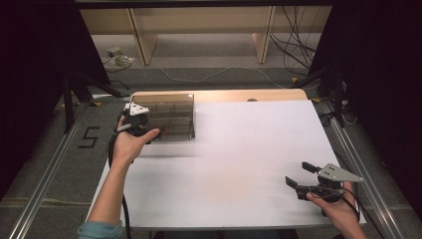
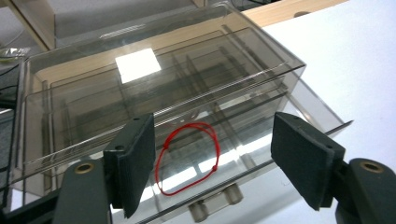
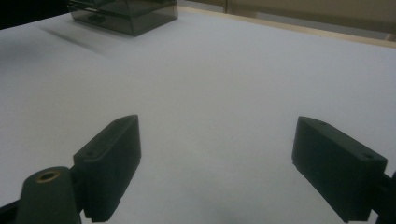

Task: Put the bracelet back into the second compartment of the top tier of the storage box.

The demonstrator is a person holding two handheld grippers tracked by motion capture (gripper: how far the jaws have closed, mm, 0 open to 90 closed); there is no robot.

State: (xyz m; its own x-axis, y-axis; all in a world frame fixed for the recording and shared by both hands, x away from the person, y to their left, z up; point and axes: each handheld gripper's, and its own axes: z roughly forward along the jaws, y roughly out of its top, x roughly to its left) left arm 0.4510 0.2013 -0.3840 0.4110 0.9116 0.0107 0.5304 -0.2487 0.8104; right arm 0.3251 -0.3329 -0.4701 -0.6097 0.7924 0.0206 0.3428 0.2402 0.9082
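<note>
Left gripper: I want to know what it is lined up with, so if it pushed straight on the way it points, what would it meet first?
Probably the pulled-out clear drawer of the smoky organiser box, where a red string loop lies. The left gripper is open; depth is unclear.

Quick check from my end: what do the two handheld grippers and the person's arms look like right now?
Both are black handheld units with two flat, rectangular black jaw pads. The left gripper and the right gripper each carry a grey three-cornered plate on top, dotted with small holes. A black cable trails from each. Brass-coloured rings sit in the jaw arms. The left forearm is bare, with a teal sleeve at the bottom edge.
</note>
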